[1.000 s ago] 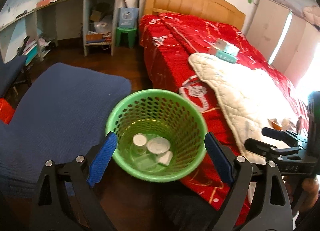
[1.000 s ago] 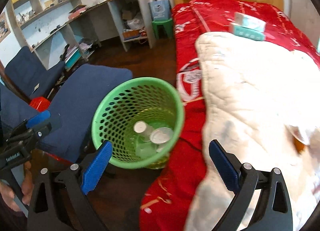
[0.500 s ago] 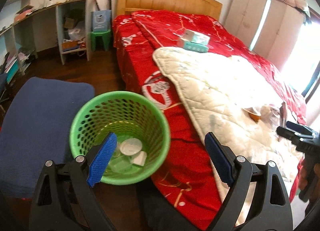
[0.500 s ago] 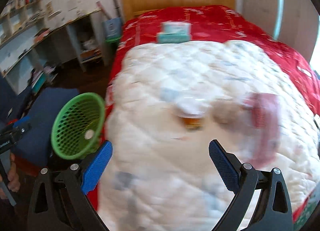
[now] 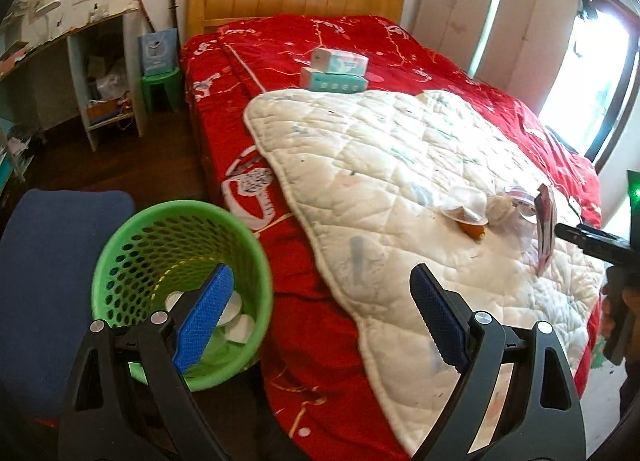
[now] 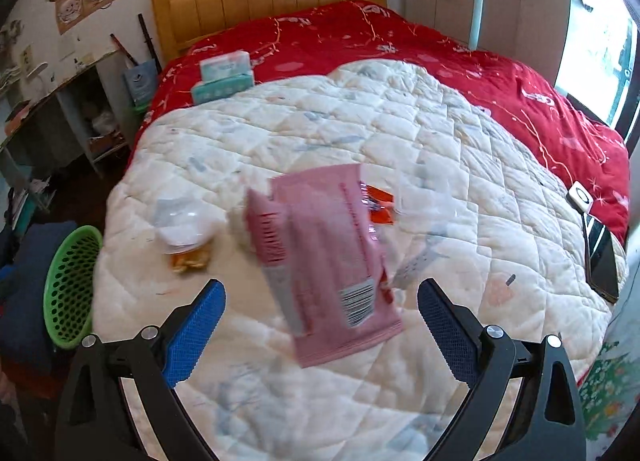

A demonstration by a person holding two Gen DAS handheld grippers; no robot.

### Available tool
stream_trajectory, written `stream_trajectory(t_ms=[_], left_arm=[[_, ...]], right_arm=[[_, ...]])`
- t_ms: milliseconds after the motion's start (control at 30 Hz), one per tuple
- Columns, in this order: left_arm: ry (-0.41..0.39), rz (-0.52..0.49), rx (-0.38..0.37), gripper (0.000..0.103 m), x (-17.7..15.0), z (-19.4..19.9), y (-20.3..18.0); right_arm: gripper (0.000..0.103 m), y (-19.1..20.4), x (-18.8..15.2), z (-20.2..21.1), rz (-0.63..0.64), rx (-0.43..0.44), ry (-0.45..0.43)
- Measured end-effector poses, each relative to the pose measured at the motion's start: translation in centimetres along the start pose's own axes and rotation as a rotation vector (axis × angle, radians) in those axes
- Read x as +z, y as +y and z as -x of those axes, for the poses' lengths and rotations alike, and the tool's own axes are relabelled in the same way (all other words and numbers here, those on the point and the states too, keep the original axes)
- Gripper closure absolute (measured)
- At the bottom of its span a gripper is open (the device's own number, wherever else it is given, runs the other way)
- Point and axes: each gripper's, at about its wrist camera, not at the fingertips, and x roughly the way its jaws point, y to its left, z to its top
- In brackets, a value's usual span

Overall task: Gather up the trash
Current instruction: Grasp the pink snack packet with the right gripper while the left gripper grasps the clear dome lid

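Both grippers spread wide, holding nothing.
Right gripper faces a pink wrapper on the quilt; left gripper sits beside the green basket.

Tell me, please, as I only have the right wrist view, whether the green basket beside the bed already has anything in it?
Observer: Yes. The left wrist view looks down into the green basket, and a few white round pieces, seemingly lids or small cups, lie at its bottom.
Operator: Thank you. Is the left gripper carrying anything?
Observer: No. The left gripper is open and empty, and one of its fingers lines up with the basket's mouth.
Operator: Is there room left in the basket?
Observer: Plenty, I would judge: the pieces cover only part of its floor, and the walls above them are bare.
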Motion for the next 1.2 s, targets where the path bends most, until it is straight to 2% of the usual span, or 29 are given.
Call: stream_trajectory(t_ms=[233, 300, 533, 600, 800, 1067, 1200], left_arm=[[0.016, -0.041, -0.018, 0.014, 1.1, -1.8, -2.6], [0.024, -0.051, -0.028, 0.014, 1.5, -2.4, -3.4], [0.043, -0.123, -0.076, 0.014, 2.7, -4.5, -7.0], [0.053, -0.146, -0.093, 0.014, 3.0, -5.4, -8.3], [0.082, -0.193, -0.139, 0.014, 3.9, -7.6, -11.5], [0.118, -0.257, -0.177, 0.014, 5.2, -11.1, -15.1], [0.141, -0.260, -0.199, 0.014, 5.7, -12.9, -15.9]], right_arm=[[0.009, -0.3, 0.8, -2.5, 0.056, -0.001, 0.022], [0.009, -0.4, 0.9, -3.3, 0.090, -0.032, 0.028], [0.010, -0.9, 0.9, -4.7, 0.122, -0.004, 0.058], [0.022, -0.9, 0.8, -4.6, 0.129, 0.003, 0.058], [0.038, -1.3, 0.6, -3.9, 0.107, 0.044, 0.062], [0.045, -1.4, 0.0, -2.6, 0.105, 0.057, 0.048], [0.045, -1.9, -0.2, -2.1, 0.086, 0.070, 0.042]])
